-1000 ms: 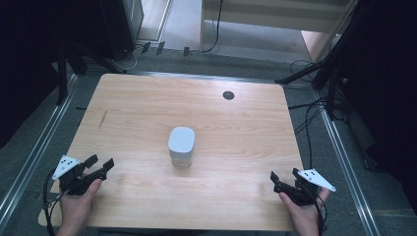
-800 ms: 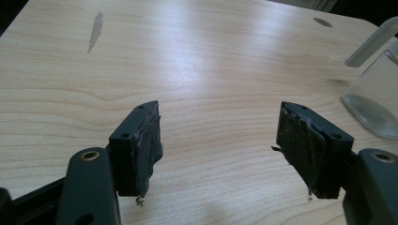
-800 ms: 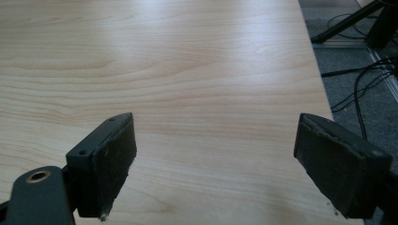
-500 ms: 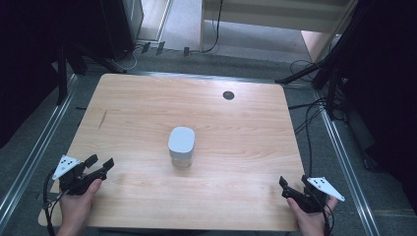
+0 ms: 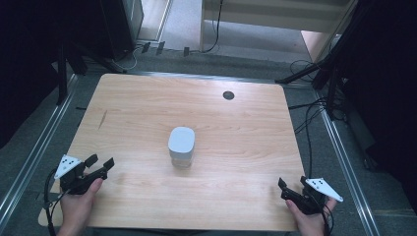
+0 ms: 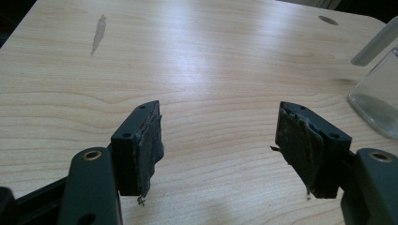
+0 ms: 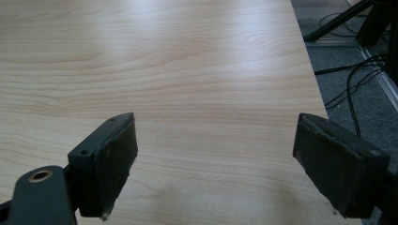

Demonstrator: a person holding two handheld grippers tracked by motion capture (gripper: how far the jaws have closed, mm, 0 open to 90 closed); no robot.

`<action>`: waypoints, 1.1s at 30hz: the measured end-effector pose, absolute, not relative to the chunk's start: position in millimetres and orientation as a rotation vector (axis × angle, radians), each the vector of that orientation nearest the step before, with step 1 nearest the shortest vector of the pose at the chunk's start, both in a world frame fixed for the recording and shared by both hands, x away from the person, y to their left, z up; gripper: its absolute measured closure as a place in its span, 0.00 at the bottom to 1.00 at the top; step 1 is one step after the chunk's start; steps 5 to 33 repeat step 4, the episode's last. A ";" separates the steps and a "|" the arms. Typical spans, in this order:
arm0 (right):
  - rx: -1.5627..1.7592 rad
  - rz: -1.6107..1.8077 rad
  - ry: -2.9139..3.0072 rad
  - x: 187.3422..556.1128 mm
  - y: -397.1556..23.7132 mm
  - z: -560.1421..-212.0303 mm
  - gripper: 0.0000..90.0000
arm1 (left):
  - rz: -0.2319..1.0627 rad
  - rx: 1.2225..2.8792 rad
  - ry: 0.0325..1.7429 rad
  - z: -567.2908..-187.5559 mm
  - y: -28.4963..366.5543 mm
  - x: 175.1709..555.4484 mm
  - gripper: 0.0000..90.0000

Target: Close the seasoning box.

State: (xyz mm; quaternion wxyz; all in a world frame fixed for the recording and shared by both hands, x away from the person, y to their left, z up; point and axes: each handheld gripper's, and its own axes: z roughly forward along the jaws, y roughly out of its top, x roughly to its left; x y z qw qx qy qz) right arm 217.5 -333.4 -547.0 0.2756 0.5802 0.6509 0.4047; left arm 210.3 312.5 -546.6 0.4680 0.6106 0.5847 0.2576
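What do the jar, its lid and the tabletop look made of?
Jar: clear glass or hard plastic, glossy; the wood grain shows through its wall. I can't tell which.
Lid: opaque white, matte, rounded square, probably plastic.
Tabletop: light wood or wood-look laminate, with printed-looking grain, a soft sheen from the light and a dark grommet hole near the far edge.

A: From where is the table [image 5: 147, 113] viewed?

B: From high above its six o'clock edge, facing twelve. Each gripper view is held low and close over the wood.

A: What is shared?

B: The glass jar [image 5: 181, 147], seen at three o'clock in the left gripper view [image 6: 378, 101].
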 end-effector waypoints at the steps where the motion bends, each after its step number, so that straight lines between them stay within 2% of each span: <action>1: 1.571 1.093 1.745 218.2 -334.3 -547.1 0.16 | 0.629 1.496 1.434 -546.6 312.6 210.2 0.35; 33: 1.585 1.101 1.742 218.7 -335.0 -546.9 0.16 | 0.623 1.496 1.434 -546.5 312.9 210.6 0.35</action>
